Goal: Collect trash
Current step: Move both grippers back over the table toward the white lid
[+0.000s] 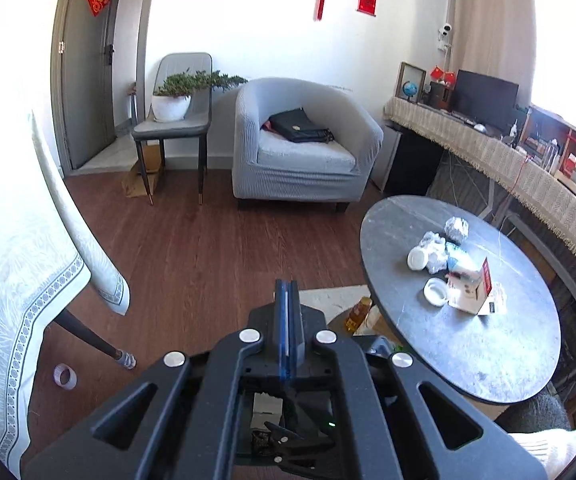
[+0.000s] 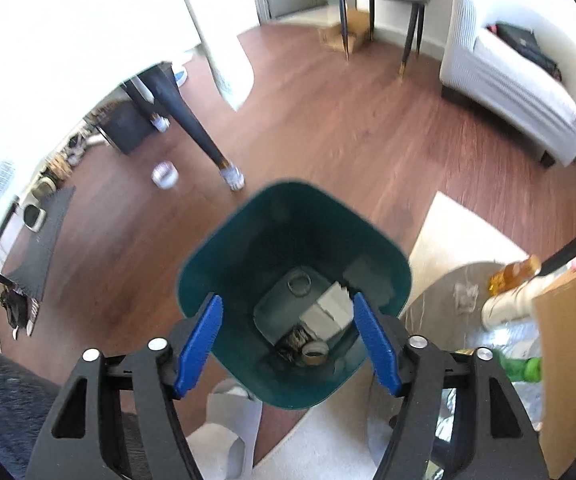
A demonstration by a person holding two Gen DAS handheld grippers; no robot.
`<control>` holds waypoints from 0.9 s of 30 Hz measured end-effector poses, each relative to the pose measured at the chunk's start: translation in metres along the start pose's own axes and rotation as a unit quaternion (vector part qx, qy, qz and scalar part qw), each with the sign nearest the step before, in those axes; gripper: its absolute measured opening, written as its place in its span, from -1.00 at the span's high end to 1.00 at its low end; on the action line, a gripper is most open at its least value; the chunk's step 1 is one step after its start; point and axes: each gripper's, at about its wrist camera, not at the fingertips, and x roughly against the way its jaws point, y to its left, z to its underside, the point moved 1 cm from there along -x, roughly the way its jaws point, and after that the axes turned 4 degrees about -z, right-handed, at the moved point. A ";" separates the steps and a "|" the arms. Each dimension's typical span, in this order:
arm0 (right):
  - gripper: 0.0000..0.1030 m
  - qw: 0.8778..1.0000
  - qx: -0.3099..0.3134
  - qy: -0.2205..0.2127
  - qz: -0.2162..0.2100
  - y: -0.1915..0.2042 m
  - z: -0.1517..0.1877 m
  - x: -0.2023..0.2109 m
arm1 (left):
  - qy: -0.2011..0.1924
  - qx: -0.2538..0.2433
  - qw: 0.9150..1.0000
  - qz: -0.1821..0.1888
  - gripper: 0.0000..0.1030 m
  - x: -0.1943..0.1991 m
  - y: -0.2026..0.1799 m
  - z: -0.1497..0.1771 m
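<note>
Bin (image 2: 294,296) under empty, parted right tool (image 2: 288,316) only — left tool (image 1: 286,292) closed, empty.

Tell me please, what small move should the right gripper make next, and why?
Probably swing the right gripper toward the round table. Its fingers stand open with nothing between them above the green bin, which already holds scraps, while crumpled paper, lids and a small carton lie on the table.

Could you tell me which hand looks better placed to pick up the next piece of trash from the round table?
Probably left: the left gripper, shut and empty, has the table and its trash in view. The right gripper hangs open over the bin.
</note>
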 end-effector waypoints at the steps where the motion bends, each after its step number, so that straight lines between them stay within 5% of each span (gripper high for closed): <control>1: -0.21 1.000 0.002 -0.011 0.000 -0.001 -0.002 0.011 | -0.007 0.004 1.000 0.002 0.89 0.003 0.000 -0.003; 5: -0.06 0.999 0.007 -0.052 0.006 -0.006 -0.009 0.050 | -0.034 0.010 0.999 0.007 0.87 0.013 -0.004 -0.013; 15: 0.02 0.990 -0.024 -0.120 0.068 -0.063 -0.005 0.162 | -0.072 0.010 0.996 0.056 0.29 0.020 -0.035 -0.027; 27: 0.02 0.977 -0.069 -0.166 0.118 -0.168 0.005 0.269 | -0.031 -0.062 0.986 0.152 -0.09 -0.014 -0.120 -0.016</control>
